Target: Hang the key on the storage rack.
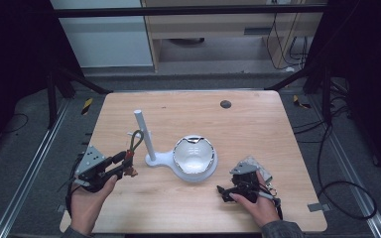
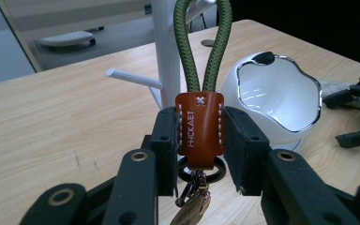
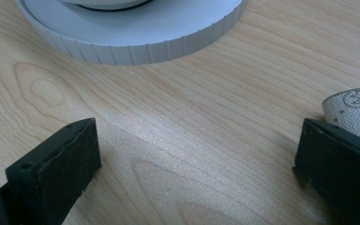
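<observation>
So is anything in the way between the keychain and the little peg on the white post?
Nothing visible is. The left gripper grips the keychain by its leather tab, its green loop upright. The peg juts from the white post just behind, with open space between.

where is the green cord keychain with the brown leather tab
The green cord keychain is clamped in the left gripper at the table's left, just left of the white peg stand.

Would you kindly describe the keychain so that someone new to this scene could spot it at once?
Start at the white stand on the wooden table, beside the white bowl. Just left of its post, the left hand-held gripper clamps the keychain. It alone has a green cord loop rising from an orange leather tab.
</observation>
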Motion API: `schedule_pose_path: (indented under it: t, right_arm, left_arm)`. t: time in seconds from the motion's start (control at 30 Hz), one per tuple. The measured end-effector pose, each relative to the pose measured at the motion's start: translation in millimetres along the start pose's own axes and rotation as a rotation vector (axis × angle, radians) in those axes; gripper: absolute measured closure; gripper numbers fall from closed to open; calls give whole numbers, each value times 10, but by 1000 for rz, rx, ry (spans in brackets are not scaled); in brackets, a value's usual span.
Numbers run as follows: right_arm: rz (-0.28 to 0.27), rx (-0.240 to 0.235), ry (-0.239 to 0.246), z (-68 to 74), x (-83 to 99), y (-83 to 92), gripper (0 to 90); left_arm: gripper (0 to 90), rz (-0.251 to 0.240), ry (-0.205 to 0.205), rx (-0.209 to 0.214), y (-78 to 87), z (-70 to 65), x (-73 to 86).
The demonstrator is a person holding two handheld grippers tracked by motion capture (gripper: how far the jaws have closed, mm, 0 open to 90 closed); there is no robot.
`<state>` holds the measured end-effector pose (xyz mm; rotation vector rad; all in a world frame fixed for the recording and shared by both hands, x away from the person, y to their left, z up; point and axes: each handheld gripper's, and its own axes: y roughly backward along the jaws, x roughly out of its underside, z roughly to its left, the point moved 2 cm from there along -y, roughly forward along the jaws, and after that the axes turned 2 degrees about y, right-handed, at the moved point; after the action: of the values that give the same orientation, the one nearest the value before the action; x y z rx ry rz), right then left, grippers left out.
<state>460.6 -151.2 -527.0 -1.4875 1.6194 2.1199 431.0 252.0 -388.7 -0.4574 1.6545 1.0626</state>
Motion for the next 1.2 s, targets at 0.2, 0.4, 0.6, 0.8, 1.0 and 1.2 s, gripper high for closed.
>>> schedule_pose_path:
  t: [0.2, 0.4, 0.6, 0.8, 1.0, 1.2]
  right_arm:
    - [0, 1, 0, 0, 1, 1, 4]
    - [2, 1, 1, 0, 3, 4, 4]
    - [2, 1, -1, 2, 5, 6, 4]
    - [1, 0, -1, 3, 5, 7, 4]
    - [1, -1, -1, 2, 7, 8, 4]
    - [-1, -2, 0, 2, 8, 9, 4]
  left_arm:
    - [657, 18, 11, -6, -104, 39, 23]
    - [657, 30, 20, -9, -186, 62, 37]
    - [657, 46, 29, -13, -270, 94, 49]
    - [657, 58, 31, -14, -341, 102, 59]
    - [657, 60, 36, -14, -380, 106, 62]
    - [657, 65, 36, -13, -405, 103, 64]
